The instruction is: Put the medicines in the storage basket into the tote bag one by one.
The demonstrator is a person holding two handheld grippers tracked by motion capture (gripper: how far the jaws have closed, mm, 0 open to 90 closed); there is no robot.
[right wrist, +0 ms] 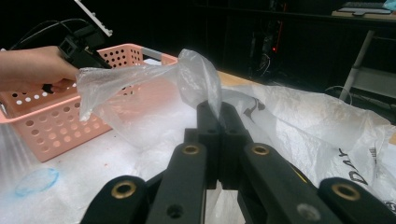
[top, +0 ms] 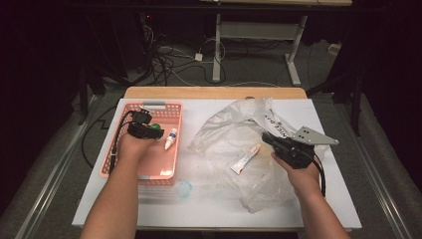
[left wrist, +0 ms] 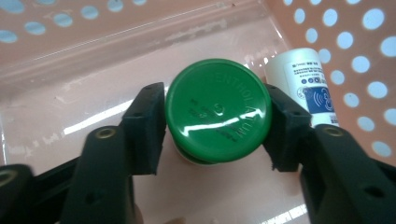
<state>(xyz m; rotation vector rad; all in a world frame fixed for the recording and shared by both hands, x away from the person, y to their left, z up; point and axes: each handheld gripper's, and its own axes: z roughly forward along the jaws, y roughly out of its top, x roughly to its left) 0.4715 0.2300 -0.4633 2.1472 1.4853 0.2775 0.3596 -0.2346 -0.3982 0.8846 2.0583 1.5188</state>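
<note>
Left hand-held gripper (left wrist: 215, 126) brackets the round green-capped jar (left wrist: 218, 109) in the pink perforated plastic basket (left wrist: 327, 28), pads touching at three and nine o'clock; squeezing evenly should prevent slipping. Right hand-held gripper (right wrist: 218, 112) pinches the clear plastic bag (right wrist: 140, 79).

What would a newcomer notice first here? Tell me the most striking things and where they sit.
The green-lidded jar stands out, sitting between the left gripper pads inside the pink basket at the table's left, with a small white bottle beside it. At the right, the right gripper is shut on a fold of the crumpled clear plastic bag, where a small tube lies.
</note>
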